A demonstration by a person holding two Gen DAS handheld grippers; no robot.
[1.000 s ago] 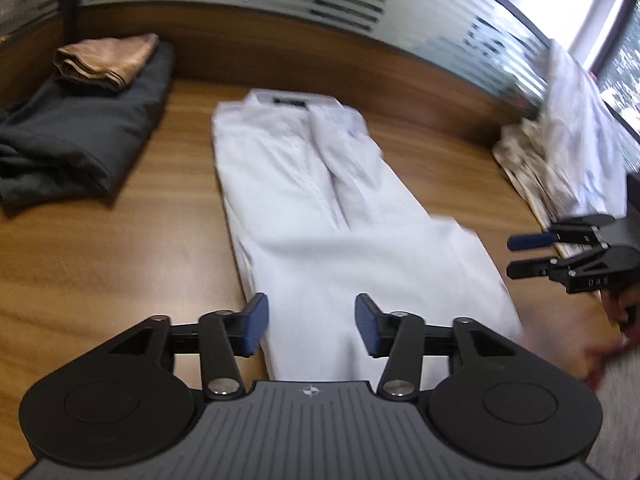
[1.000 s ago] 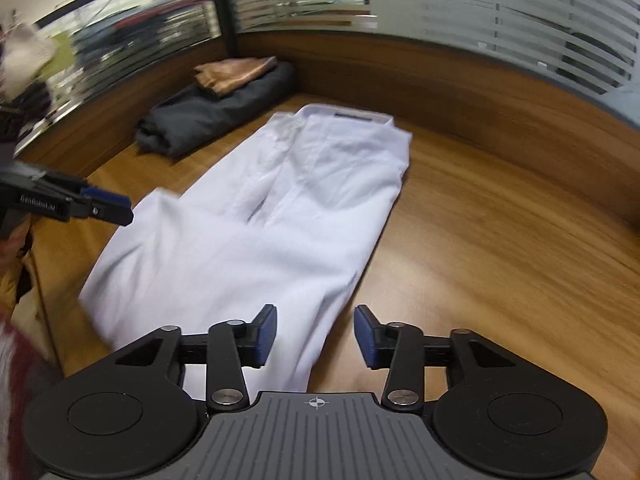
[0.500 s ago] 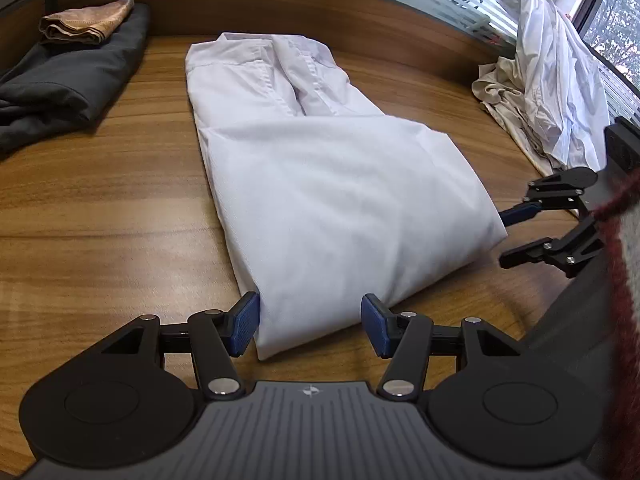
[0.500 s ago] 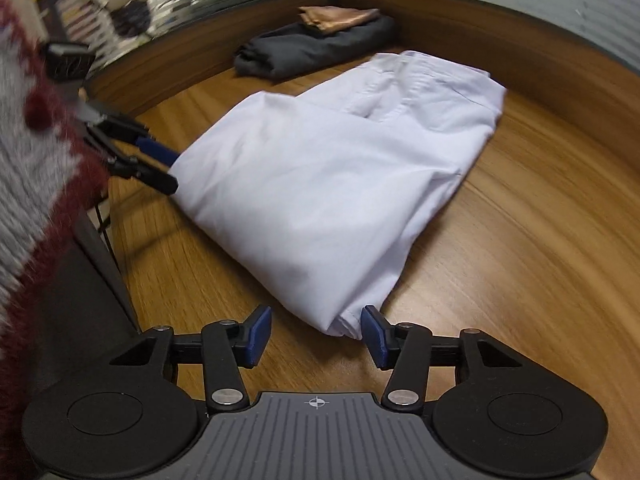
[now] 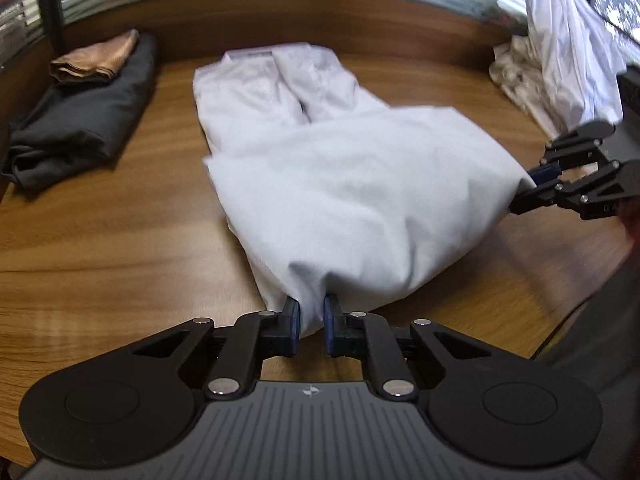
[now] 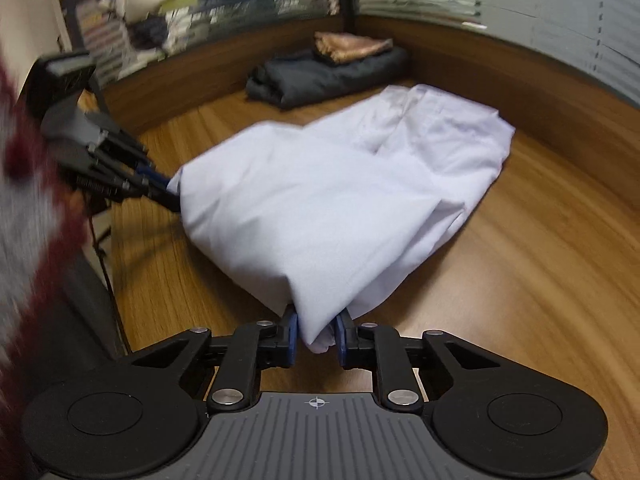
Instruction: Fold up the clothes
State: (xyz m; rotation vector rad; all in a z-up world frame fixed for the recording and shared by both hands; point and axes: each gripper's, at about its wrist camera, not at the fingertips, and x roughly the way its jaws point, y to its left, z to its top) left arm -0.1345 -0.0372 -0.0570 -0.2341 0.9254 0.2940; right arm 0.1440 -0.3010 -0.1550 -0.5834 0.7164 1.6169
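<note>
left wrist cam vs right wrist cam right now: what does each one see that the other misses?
Left wrist only: a pile of loose pale clothes at the table's far right edge.

Right wrist only: blurred shelving behind the glass, and a red and grey sleeve.

Both: the white garment on the wooden table, and the dark folded garment with a tan cloth on top. The left gripper and the right gripper each have a near corner of the white fabric between closing jaws.

One white garment (image 5: pixel 360 192), one dark folded garment (image 5: pixel 84 120), one tan cloth (image 5: pixel 96 60), two claws.
</note>
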